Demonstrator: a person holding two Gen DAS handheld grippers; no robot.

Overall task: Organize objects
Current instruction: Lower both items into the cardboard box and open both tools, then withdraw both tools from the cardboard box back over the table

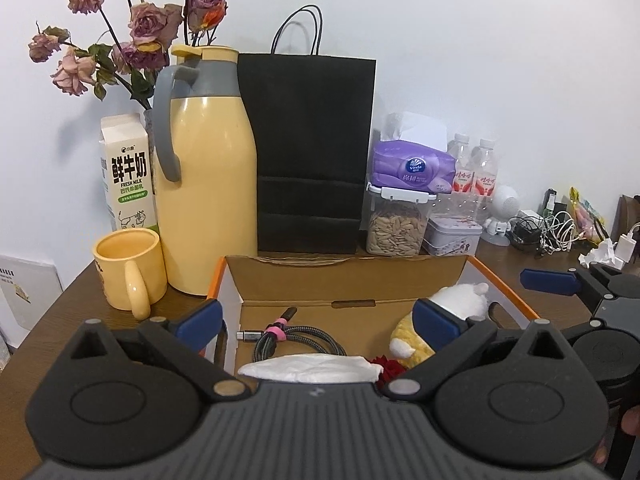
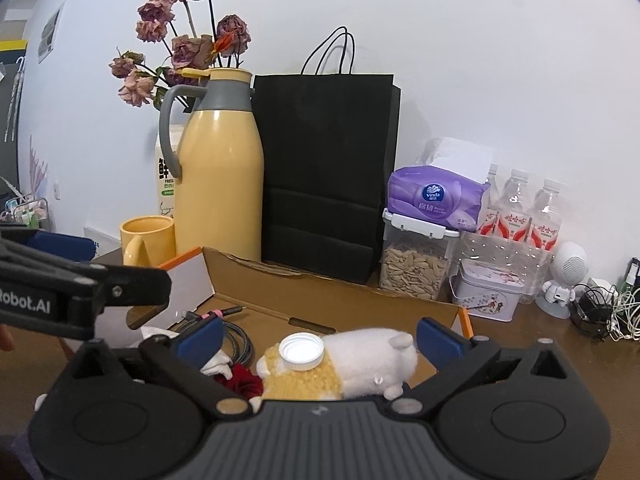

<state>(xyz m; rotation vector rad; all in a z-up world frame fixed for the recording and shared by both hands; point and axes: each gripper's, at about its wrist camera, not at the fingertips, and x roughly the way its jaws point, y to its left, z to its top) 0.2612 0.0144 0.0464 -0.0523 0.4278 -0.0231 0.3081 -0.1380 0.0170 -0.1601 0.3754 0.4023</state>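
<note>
An open cardboard box (image 1: 348, 280) with orange edges sits on the brown table; it also shows in the right wrist view (image 2: 320, 300). Inside lie a coiled grey cable with a pink tie (image 1: 292, 340), a white cloth (image 1: 312, 368), a red item (image 1: 388, 366) and a white-and-yellow plush toy (image 1: 440, 312). In the right wrist view a white bottle cap (image 2: 301, 351) rests on the plush (image 2: 360, 364). My left gripper (image 1: 316, 320) is open above the box, empty. My right gripper (image 2: 320, 338) is open over the plush, empty.
Behind the box stand a yellow mug (image 1: 130, 272), a yellow thermos (image 1: 208, 168), a milk carton (image 1: 126, 172), a black paper bag (image 1: 308, 152), a seed container (image 1: 396, 220) under a tissue pack (image 1: 412, 168), a tin (image 1: 452, 236), water bottles (image 2: 520, 216) and tangled chargers (image 1: 552, 232).
</note>
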